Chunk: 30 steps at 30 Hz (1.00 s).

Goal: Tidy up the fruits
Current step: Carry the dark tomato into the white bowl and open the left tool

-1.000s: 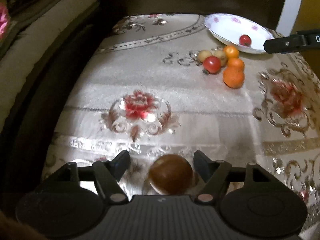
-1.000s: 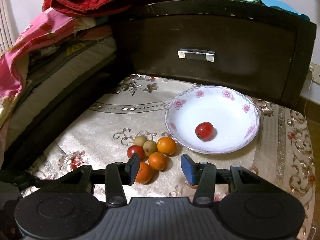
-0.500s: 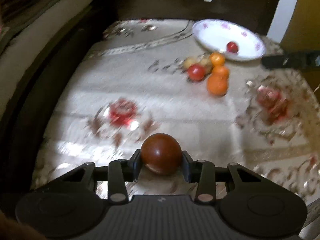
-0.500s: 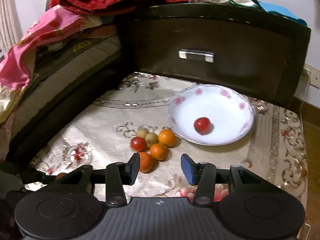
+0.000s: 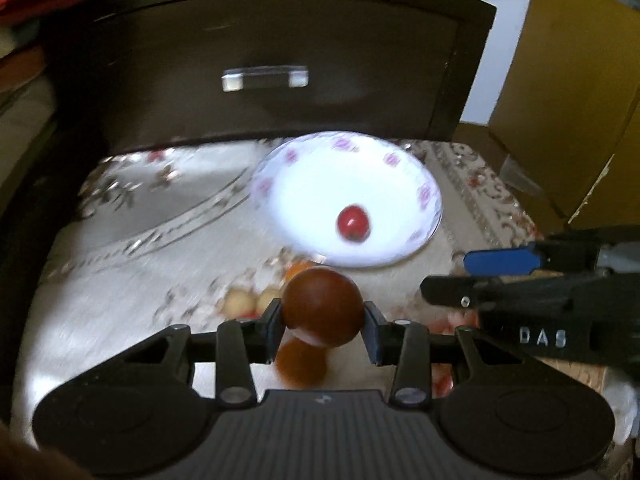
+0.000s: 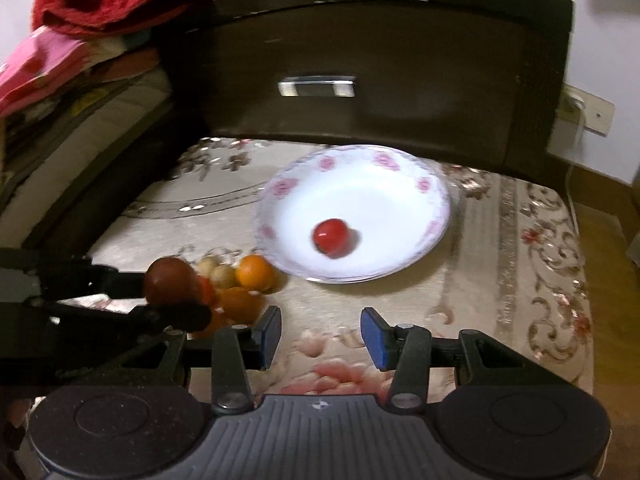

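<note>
The dark drawer front [image 6: 360, 60] stands beyond both grippers; ahead of them, on the embroidered cloth [image 6: 500, 280], the floral plate [image 6: 400, 168] is set as the collecting place, one red tomato [image 6: 331, 237] already lying in it. The dark brown fruit [image 5: 323, 307] is clamped between the pads of the left gripper [image 5: 323, 326], lifted clear of the cloth (apparently bound for the plate); the loose oranges [image 6: 255, 272] wait just beyond it. The right gripper [image 6: 320, 332] is held apart and empty, just short of the plate.

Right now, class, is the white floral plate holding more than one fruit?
No, the plate holds only a single red tomato; the other fruits sit on the cloth beside it.
</note>
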Each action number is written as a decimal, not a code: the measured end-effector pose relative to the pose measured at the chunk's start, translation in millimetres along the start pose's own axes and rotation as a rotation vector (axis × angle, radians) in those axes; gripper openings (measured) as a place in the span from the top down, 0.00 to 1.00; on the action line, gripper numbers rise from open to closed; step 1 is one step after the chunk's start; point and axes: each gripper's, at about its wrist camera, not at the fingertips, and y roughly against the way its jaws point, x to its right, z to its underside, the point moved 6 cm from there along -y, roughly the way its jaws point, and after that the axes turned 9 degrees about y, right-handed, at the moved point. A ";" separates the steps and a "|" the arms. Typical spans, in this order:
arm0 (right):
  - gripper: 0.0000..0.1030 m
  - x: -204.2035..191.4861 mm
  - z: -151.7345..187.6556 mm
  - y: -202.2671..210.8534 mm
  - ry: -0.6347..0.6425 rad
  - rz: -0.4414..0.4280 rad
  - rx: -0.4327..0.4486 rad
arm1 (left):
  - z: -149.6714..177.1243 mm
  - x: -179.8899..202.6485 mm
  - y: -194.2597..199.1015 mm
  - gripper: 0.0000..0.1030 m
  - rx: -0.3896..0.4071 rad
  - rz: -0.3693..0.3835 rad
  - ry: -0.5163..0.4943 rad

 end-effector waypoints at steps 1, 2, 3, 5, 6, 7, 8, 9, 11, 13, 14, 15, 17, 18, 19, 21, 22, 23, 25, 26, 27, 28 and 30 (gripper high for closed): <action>0.59 3.6 -1.6 -1.1 -0.010 0.006 0.002 | -4.1 2.8 -4.5 0.56 0.003 0.004 -0.010; 0.59 6.6 -3.3 -1.9 -0.017 0.009 0.005 | -8.0 5.9 -8.9 0.56 0.007 0.004 -0.021; 0.59 10.3 -4.9 -2.8 -0.023 0.016 0.006 | -11.5 7.3 -13.4 0.56 0.009 0.006 -0.031; 0.59 17.6 -7.9 -6.1 -0.033 0.033 0.010 | -17.7 8.5 -23.0 0.56 0.004 0.008 -0.042; 0.59 20.6 -9.1 -7.9 -0.036 0.038 0.012 | -19.1 8.4 -27.3 0.56 0.001 0.007 -0.043; 0.59 23.0 -10.4 -10.5 -0.035 0.045 0.011 | -20.1 8.9 -31.6 0.56 -0.004 0.005 -0.046; 0.59 24.8 -11.1 -13.4 -0.030 0.052 0.008 | -21.0 8.1 -35.1 0.56 -0.008 0.003 -0.049; 0.59 26.3 -11.1 -15.9 -0.028 0.055 0.006 | -21.9 7.2 -38.4 0.56 -0.011 -0.002 -0.052; 0.59 27.6 -10.8 -20.5 -0.031 0.056 -0.004 | -23.9 5.6 -42.9 0.56 -0.013 -0.008 -0.046; 0.59 27.5 -11.6 -23.5 -0.028 0.058 -0.008 | -26.1 3.8 -45.8 0.55 -0.015 -0.005 -0.033; 0.59 27.3 -12.2 -24.3 -0.027 0.060 -0.007 | -27.1 3.2 -46.0 0.54 -0.012 -0.003 -0.032; 0.59 27.3 -12.8 -24.7 -0.027 0.064 -0.005 | -28.5 3.1 -46.0 0.54 -0.005 -0.005 -0.033; 0.59 27.7 -13.9 -25.3 -0.029 0.063 -0.002 | -31.1 3.1 -46.4 0.53 0.001 -0.015 -0.039; 0.59 28.0 -14.0 -25.0 -0.033 0.063 0.000 | -32.2 2.8 -45.4 0.52 0.005 -0.019 -0.039; 0.59 27.9 -13.9 -25.2 -0.032 0.063 0.000 | -33.5 2.2 -45.0 0.50 0.007 -0.020 -0.038; 0.59 27.9 -13.6 -26.1 -0.030 0.062 -0.002 | -34.4 0.2 -42.4 0.48 0.012 -0.017 -0.032; 0.59 28.0 -13.5 -26.6 -0.030 0.062 -0.002 | -34.8 -0.4 -41.3 0.47 0.017 -0.008 -0.029; 0.59 27.8 -13.5 -26.9 -0.029 0.061 -0.003 | -35.8 -1.2 -41.2 0.47 0.017 -0.007 -0.028; 0.59 27.5 -13.6 -27.1 -0.029 0.063 -0.005 | -36.5 -1.7 -40.2 0.46 0.015 -0.012 -0.025; 0.59 27.3 -13.9 -26.5 -0.030 0.062 -0.003 | -36.3 -1.3 -39.0 0.46 0.015 -0.013 -0.028; 0.59 27.0 -14.3 -25.4 -0.030 0.060 0.000 | -35.6 -1.0 -37.6 0.46 0.013 -0.018 -0.034; 0.58 26.7 -14.5 -24.3 -0.029 0.059 0.003 | -34.3 -1.0 -35.5 0.46 0.012 -0.022 -0.042; 0.58 26.4 -14.3 -24.0 -0.029 0.057 0.004 | -30.6 -2.3 -29.4 0.45 0.002 -0.026 -0.059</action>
